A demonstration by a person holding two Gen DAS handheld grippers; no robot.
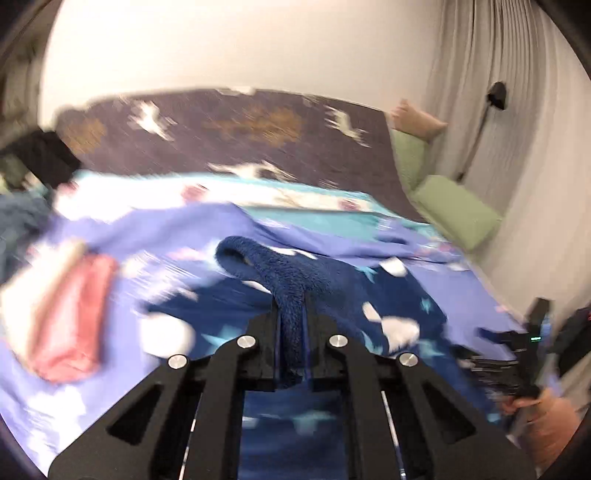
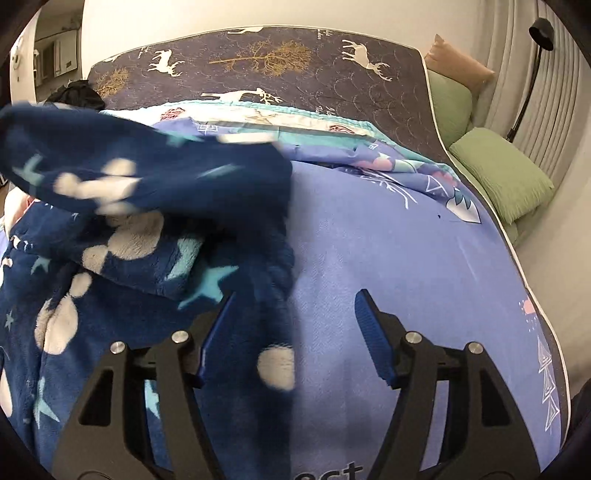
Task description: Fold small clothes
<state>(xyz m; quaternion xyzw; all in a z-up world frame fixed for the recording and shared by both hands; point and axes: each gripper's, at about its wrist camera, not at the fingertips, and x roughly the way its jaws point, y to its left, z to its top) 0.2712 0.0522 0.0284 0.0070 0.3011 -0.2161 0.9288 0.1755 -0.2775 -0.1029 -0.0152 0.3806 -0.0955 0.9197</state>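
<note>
A dark blue fleece garment [image 1: 332,280] with white blobs and light blue stars lies on the blue-violet bed sheet [image 2: 406,240]. My left gripper [image 1: 293,306] is shut on a bunched fold of it, and the fabric rises lifted from the jaws. In the right wrist view the same garment [image 2: 110,229] fills the left side, with one part raised and blurred. My right gripper [image 2: 295,299] is open above the garment's right edge; a dark strip of fleece lies under the gap, and the blue pads [image 2: 373,332] do not touch it. The right gripper [image 1: 517,354] also shows blurred at the left view's right edge.
A pink and white folded cloth [image 1: 70,325] lies at the left. Green pillows [image 2: 502,173] lie along the bed's right side by the curtain. A dark deer-patterned cover [image 2: 295,74] spans the bed's far end. Dark clothes [image 2: 79,96] sit at the far left. A black lamp [image 2: 541,33] stands by the curtain.
</note>
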